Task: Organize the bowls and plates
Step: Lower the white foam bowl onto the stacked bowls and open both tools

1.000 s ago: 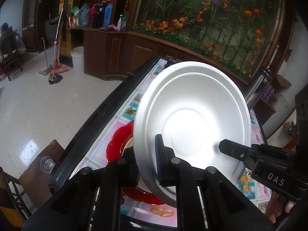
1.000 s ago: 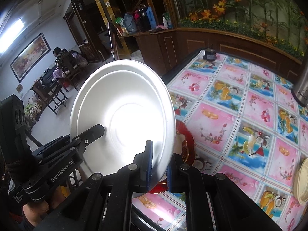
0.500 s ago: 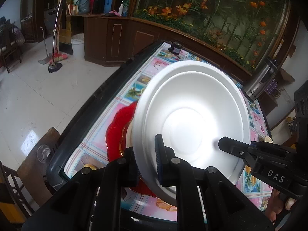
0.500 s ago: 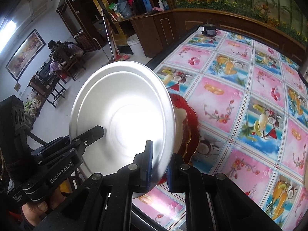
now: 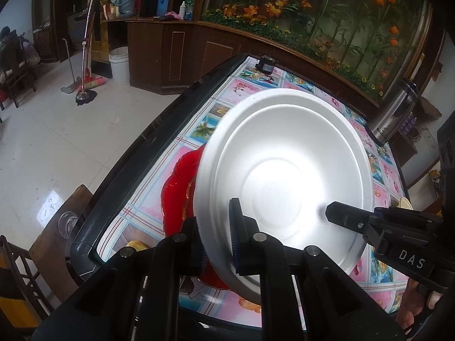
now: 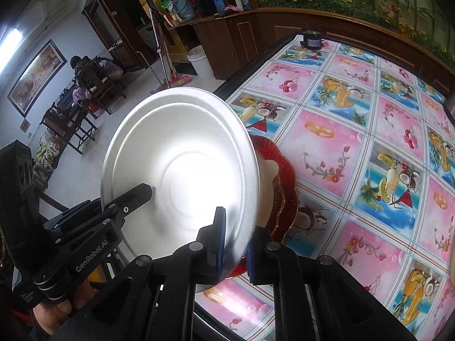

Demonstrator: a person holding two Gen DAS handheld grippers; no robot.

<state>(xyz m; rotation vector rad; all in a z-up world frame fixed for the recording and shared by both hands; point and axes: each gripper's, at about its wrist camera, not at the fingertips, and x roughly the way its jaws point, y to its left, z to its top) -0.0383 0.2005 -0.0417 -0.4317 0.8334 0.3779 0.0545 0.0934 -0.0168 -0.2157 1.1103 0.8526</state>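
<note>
1. The left gripper (image 5: 217, 238) is clamped tight on the near rim of a round white foam plate (image 5: 281, 187) with a matte, stepped surface and a shallow centre well. The plate hangs tilted above the table edge.
2. Below it lies a glossy red scalloped plastic plate (image 5: 177, 187) with a cream dish resting on it, on a table (image 6: 355, 147) covered in slick oilcloth printed with pink and blue fruit squares.
3. The right gripper (image 6: 234, 241) is pinched shut on the opposite part of the same rim, so both hands carry one plate.
4. Judged step: setting the foam plate onto the red stack.
5. To do it well, level both hands together and lower evenly; foam is light and dents easily, so release only once it rests, one jaw pair after the other.
6. At far right stands a brushed steel flask (image 5: 394, 113), well apart.
</note>
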